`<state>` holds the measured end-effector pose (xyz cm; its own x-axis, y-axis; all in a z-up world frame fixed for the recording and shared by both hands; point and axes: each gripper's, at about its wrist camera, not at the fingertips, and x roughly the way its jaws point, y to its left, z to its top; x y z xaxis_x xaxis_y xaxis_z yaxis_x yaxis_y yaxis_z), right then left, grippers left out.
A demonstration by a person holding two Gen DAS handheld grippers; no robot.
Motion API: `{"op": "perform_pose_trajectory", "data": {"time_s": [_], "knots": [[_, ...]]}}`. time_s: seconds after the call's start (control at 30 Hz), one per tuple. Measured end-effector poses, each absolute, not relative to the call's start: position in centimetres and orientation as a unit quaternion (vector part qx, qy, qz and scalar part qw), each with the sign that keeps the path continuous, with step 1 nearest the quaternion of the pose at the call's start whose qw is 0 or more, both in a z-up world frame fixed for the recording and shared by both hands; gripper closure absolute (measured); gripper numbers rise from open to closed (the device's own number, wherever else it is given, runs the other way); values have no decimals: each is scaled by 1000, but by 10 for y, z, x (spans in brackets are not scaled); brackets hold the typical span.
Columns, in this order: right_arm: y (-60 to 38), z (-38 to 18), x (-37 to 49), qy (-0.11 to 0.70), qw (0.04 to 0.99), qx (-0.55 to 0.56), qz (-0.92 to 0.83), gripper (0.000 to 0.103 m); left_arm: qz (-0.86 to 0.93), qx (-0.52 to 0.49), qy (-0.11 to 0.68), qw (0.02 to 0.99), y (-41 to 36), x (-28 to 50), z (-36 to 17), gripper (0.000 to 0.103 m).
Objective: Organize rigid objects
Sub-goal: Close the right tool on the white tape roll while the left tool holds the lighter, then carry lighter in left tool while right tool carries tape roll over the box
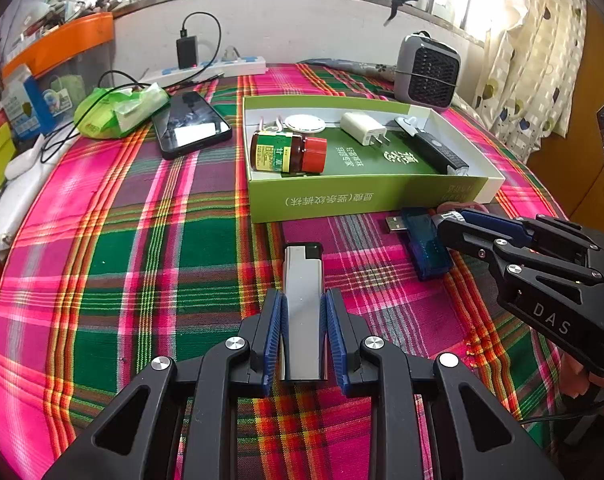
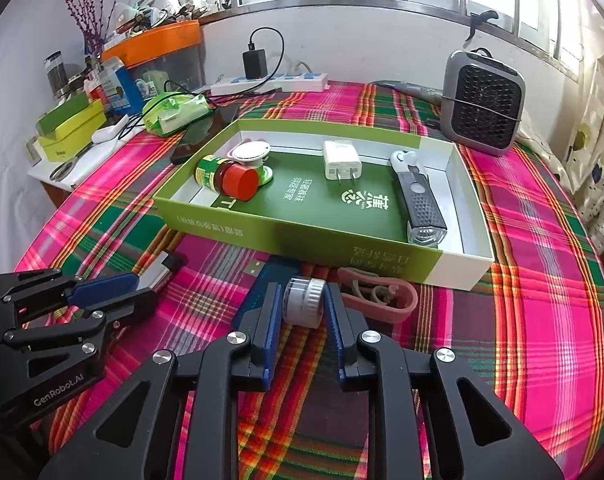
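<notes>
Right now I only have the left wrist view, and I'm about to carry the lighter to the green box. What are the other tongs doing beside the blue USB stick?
Observer: The right tongs are closed on a small clear jar with a silvery cap.
Operator: Is anything lying past it that I can't make out?
Observer: Yes, a pink strap lies just beyond the jar, close to the front wall of the green box.
</notes>
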<state>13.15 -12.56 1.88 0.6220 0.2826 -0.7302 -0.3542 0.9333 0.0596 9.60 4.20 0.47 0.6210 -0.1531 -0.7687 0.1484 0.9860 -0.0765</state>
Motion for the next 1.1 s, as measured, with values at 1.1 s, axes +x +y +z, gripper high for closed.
{"op": "perform_pose_trajectory", "data": {"time_s": [1.1], "knots": [[-140,43,125,365,914,-20,176,82,-94,3,396,913,35,103,36,81]]}}
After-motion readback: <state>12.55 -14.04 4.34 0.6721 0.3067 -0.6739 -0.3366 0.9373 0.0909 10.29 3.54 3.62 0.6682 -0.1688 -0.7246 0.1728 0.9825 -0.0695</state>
